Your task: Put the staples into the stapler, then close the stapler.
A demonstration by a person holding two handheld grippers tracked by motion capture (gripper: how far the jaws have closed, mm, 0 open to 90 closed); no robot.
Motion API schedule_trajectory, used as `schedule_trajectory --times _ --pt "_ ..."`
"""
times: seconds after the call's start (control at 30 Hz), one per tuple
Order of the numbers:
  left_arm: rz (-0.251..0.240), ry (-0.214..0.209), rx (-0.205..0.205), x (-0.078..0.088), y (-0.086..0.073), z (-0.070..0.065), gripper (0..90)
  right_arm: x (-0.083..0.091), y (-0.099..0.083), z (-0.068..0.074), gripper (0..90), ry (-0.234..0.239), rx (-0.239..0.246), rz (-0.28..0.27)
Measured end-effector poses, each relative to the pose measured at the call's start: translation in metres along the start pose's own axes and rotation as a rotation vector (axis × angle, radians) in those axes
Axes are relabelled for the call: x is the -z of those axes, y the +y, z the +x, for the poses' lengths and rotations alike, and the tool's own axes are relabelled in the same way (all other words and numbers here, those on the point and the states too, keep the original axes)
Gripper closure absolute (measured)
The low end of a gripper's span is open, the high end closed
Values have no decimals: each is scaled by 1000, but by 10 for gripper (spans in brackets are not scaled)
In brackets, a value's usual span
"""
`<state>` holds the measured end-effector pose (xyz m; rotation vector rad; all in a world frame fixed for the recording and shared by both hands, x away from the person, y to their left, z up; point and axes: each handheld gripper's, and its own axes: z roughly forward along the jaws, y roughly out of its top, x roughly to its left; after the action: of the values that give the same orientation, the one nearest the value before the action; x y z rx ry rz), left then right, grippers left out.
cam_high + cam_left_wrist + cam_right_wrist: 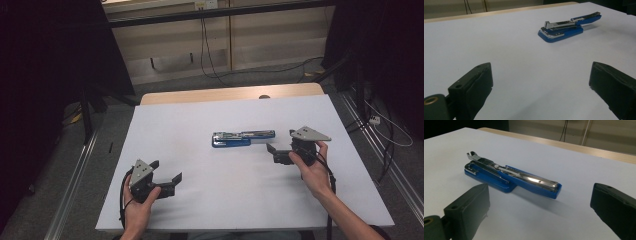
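A blue stapler (243, 138) with a chrome magazine lies swung open and flat near the middle of the white table (190, 115). My left gripper (166, 171) rests at the front left of the table, open and empty, pointing right toward the stapler (569, 27), which lies well ahead of its jaws. My right gripper (281, 140) is just right of the stapler, open, with nothing between its fingers. In the right gripper view the stapler (511, 176) lies close in front of the gripper (539, 202), slightly left of the gap. The left gripper (541, 80) has bare table between its jaws.
A wooden edge (230, 93) shows behind the white tabletop. Cables (210, 60) run across the floor beyond the table, and metal rails (75, 170) flank it on both sides. Dark curtains stand at the far left and right.
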<state>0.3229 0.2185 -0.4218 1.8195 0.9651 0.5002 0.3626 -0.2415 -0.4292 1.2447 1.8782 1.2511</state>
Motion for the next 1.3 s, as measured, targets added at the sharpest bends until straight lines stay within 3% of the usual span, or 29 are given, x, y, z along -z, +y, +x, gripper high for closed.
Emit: schedule_trajectory --times 0.17,0.33,0.6,0.77,0.9,1.07,1.17,1.2,1.23,1.3 --pt "-3 -3 -3 -1 0 -1 53 11 -3 -8 20 -12 -24 6" --pt "5 -10 -8 -3 -1 0 53 16 -10 -12 20 -20 -18 31" --pt "2 -42 1 -6 2 -2 61 11 -13 -15 22 8 -22 53" --pt "-1 -42 -7 -10 6 -4 63 8 -13 -13 26 8 25 63" --pt "-4 -47 -8 -17 8 -5 70 4 -15 -14 33 9 17 80" --pt "-13 -50 -31 -27 12 -9 70 3 -14 -11 61 49 17 56" --pt "-10 -112 24 -33 15 -10 69 1 -12 -9 98 57 25 48" --pt "-13 -114 15 -35 16 -11 69 1 -12 -9 117 64 16 51" --pt "-23 -109 -19 -37 17 -13 69 0 -12 -9 134 67 15 50" --pt "-32 -119 -30 -41 19 -14 68 -1 -11 -8 167 69 7 39"
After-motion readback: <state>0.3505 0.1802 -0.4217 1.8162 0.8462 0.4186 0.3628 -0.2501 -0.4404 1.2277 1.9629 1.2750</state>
